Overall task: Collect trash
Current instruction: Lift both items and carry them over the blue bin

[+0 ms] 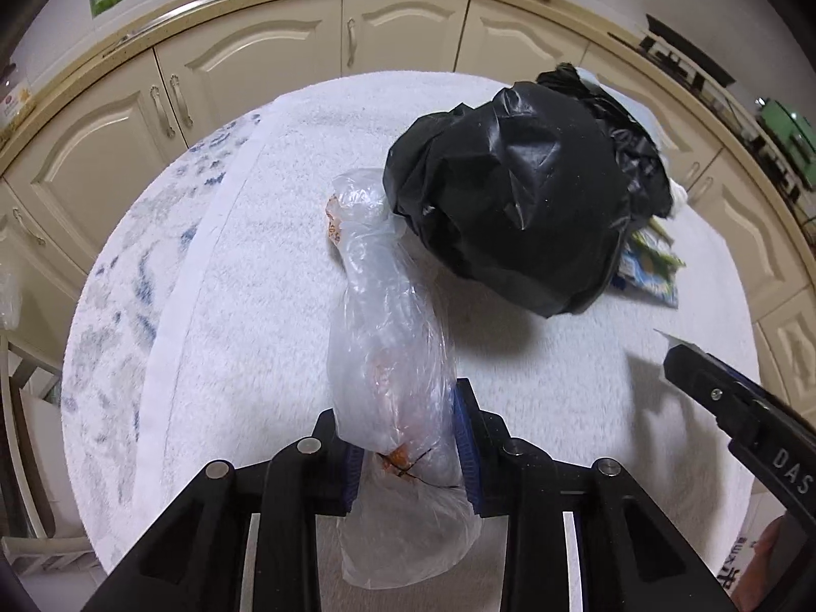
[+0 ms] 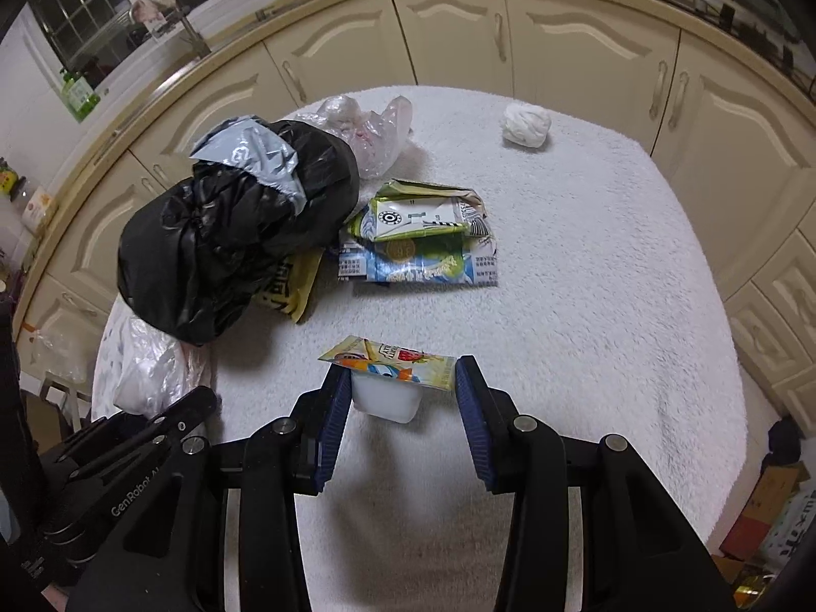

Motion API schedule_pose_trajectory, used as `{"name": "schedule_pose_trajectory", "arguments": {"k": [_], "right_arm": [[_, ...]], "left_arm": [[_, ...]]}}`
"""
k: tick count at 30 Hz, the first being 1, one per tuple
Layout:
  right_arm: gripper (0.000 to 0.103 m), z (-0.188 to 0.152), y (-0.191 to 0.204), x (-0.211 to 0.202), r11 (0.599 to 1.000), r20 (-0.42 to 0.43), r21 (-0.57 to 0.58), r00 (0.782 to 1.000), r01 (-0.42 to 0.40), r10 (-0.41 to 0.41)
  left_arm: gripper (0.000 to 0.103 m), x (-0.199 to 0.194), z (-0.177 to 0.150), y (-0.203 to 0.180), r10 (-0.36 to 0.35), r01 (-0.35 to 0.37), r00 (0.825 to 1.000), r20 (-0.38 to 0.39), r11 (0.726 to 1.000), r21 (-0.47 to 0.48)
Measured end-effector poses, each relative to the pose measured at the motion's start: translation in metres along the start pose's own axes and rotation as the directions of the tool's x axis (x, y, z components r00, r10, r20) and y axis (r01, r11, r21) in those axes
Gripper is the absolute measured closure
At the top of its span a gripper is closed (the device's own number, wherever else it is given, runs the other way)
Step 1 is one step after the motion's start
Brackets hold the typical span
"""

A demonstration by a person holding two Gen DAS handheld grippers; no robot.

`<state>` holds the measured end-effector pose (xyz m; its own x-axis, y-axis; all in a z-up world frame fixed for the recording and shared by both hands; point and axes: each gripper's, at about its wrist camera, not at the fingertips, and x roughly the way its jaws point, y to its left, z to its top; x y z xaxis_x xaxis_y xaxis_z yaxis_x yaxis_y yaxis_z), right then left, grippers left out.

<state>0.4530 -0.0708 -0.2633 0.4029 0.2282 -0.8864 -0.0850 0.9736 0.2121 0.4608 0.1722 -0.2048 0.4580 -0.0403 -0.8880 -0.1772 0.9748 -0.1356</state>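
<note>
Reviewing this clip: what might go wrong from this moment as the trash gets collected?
1. The left gripper pinches only thin film of the clear crumpled plastic bag; it may slip or tear.
2. The right gripper is open around the small white plastic cup with a peeled colourful foil lid; closing might catch the lid, tipping the cup.
3. The black plastic trash bag looks bunched, so drops could miss.

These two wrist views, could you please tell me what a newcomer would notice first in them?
The bulging black trash bag dominates the white towel-covered table, left of the flattened cartons. The left claw grips a clear plastic bag lying toward it. The right claw brackets a small white cup with a colourful foil lid.
</note>
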Motion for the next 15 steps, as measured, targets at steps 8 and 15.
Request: {"name": "schedule_pose_trajectory", "arguments": {"k": [8, 15], "right_arm": [[0.061, -0.019, -0.006, -0.025, 1.0, 0.031, 0.01, 0.999, -0.008, 0.007], [0.061, -0.038, -0.022, -0.046, 0.999, 0.06, 0.041, 0.998, -0.008, 0.005]], "left_arm": [[0.075, -0.039, -0.025, -0.009, -0.007, 0.007, 1.0, 0.023, 1.0, 0.027], [0.076, -0.069, -0.054, -0.026, -0.042, 0.038, 0.998, 0.048, 0.996, 0.077]]}}
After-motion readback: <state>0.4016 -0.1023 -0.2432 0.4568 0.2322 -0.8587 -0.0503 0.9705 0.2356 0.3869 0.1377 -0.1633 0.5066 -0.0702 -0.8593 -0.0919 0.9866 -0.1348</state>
